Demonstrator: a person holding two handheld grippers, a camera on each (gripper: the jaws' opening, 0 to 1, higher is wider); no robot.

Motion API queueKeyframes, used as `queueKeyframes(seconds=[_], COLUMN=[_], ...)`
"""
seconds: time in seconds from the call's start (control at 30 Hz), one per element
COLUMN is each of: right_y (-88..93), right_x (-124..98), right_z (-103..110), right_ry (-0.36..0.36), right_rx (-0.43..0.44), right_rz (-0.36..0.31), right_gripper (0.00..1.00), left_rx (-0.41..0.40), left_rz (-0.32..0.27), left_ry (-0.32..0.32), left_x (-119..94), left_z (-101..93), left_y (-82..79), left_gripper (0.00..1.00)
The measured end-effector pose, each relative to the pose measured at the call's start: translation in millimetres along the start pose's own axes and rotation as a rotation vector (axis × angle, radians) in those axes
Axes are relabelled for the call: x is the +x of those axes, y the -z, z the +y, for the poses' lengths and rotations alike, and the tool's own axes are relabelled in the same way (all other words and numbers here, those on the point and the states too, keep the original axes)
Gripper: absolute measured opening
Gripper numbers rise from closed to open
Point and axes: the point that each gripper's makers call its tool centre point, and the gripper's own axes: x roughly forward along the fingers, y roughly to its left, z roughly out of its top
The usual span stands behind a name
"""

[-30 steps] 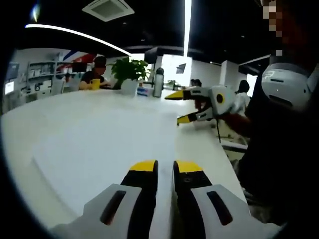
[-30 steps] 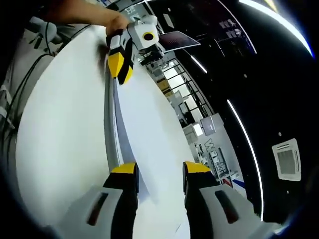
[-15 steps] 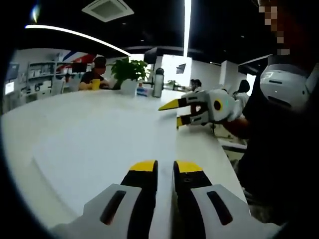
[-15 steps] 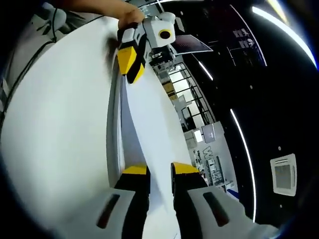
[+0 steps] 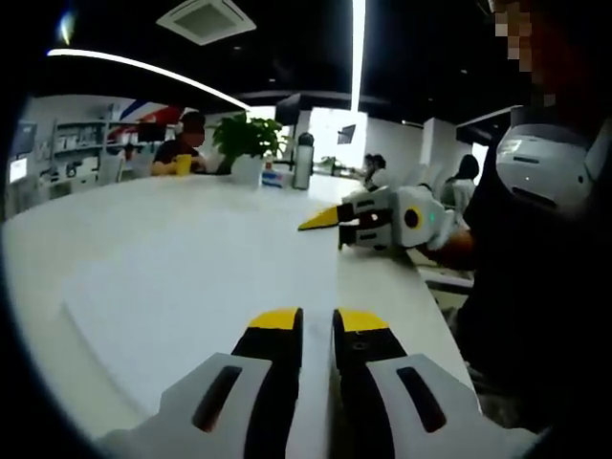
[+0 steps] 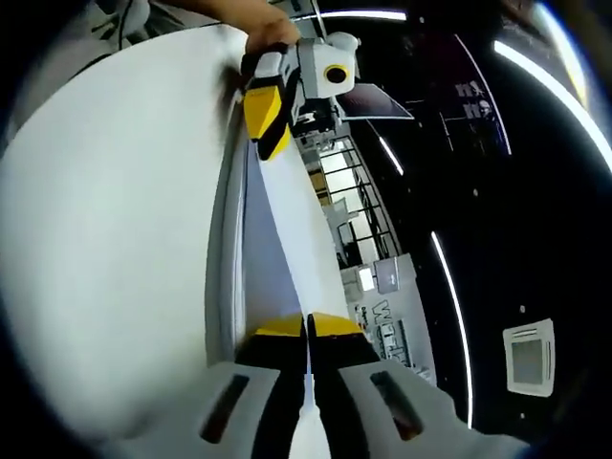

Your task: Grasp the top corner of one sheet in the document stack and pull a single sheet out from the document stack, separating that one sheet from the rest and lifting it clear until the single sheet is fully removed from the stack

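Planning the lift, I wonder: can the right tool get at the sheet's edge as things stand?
Probably yes: the right tool already looks shut on the sheet, its edge running between the jaws, with nothing in the way.

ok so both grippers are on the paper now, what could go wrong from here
The right gripper looks closed on the edge of a sheet right beside the stack; it may have pinched more than one sheet.

The left gripper looks clamped on the same sheet's far end, so pulling apart could tear or crease it.
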Motion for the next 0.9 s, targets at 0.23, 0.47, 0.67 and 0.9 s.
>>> queueKeyframes(seconds=[0.23, 0.47, 0.67, 0.9], right_y=[0.6, 1.6, 1.8, 2.4], right_x=[0.6, -0.4, -1.4, -1.7], right_z=[-1.0, -0.3, 0.2, 1.1], right_ry=[0.011, 0.016, 0.021, 0.023], right_rx=[0.027, 0.027, 0.024, 0.019], right_rz=[0.002, 0.007, 0.01, 0.01], right_gripper=[0.02, 0.02, 0.02, 0.02], left_rx=[-0.004, 0.01, 0.007, 0.04], left_rz=[-0.003, -0.007, -0.007, 0.008], left_ry=[0.0, -0.009, -0.007, -0.041], left_x=[0.2, 0.8, 1.3, 2.9], left_z=[-0.2, -1.0, -2.1, -2.6], left_y=[-0.3, 0.0, 0.7, 3.1], left_gripper=[0.15, 0.15, 0.15, 0.16])
